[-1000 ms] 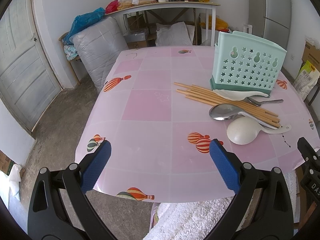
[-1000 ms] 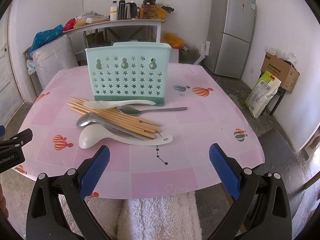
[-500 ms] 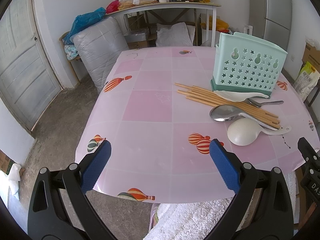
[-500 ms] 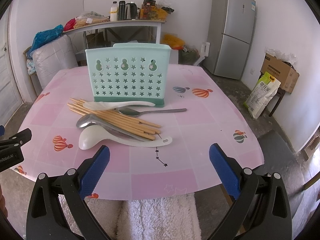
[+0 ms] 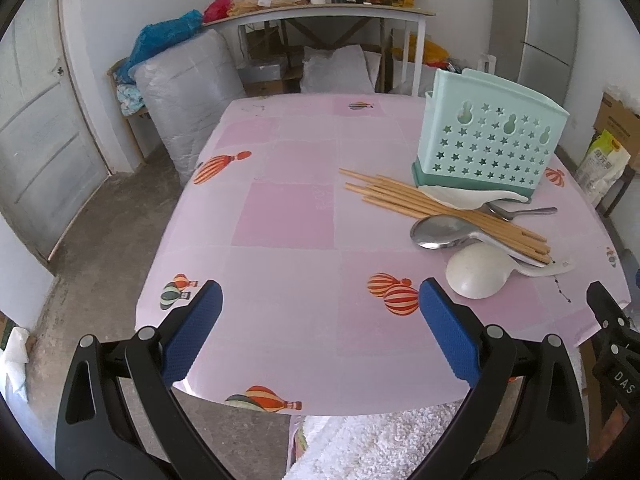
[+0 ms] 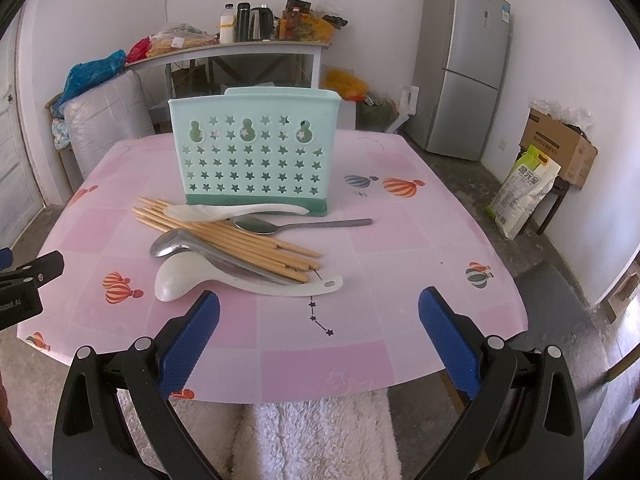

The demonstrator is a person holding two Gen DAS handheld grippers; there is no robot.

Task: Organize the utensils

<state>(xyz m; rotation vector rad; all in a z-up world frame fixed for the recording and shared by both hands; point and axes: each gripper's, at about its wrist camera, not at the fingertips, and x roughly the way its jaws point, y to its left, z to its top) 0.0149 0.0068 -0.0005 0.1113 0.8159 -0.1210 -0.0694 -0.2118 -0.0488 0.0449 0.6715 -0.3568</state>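
While the left wrist view takes in a grey panelled door and bare concrete floor beside the table, only the right wrist view shows the whole silver refrigerator, a cardboard box and a yellow-green sack against the wall. The table wears a glossy pink checked cloth printed with hot-air balloons. On it stands a mint-green plastic holder, upright, its front pierced with star and gourd-shaped holes. Just in front of it lies the heap of utensils: a white plastic ladle with a rounded bowl nearest the camera, a large steel spoon resting across its handle, a bundle of bamboo chopsticks fanned diagonally, a flat white rice paddle touching the holder's base, and a small steel spoon. The left gripper hangs level over the table's near edge, its blue ribbed pads spread wide and empty. The right gripper is likewise spread wide, holding nothing, aimed at the heap.
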